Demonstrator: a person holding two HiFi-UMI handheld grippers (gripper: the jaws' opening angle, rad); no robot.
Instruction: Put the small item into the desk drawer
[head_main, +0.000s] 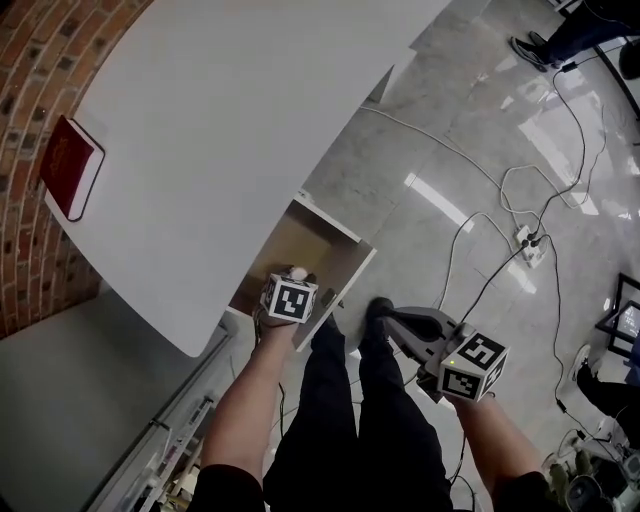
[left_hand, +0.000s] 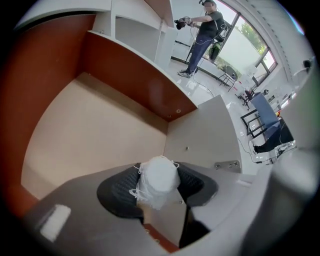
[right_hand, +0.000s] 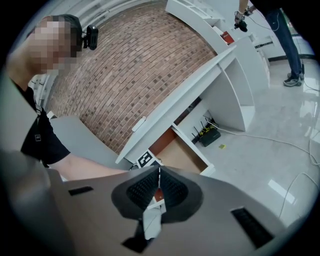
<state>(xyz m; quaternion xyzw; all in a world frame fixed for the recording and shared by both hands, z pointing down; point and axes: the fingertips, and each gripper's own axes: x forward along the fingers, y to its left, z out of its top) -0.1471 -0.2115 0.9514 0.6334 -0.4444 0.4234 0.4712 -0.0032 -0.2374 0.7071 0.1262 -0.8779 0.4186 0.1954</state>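
Gripper on the left has its ribbed pads squeezed onto the small white item, a stringy little wad with loose threads hanging off it, so the claw sits fairly wide around it. It's pointing steeply down into the open desk drawer. The item hangs over the pale drawer floor, close to the white front panel; can't tell if it touches the bottom. Right gripper is off to the side over the marble floor, next to the person's dark trouser legs, claw pinched together and empty. Further out is the white desk top, with a red book lying near its edge by the brick wall. On the floor beyond, white cables run to a power strip, and a black router sits under the desk. Way back, another person stands by the windows holding something dark out in front
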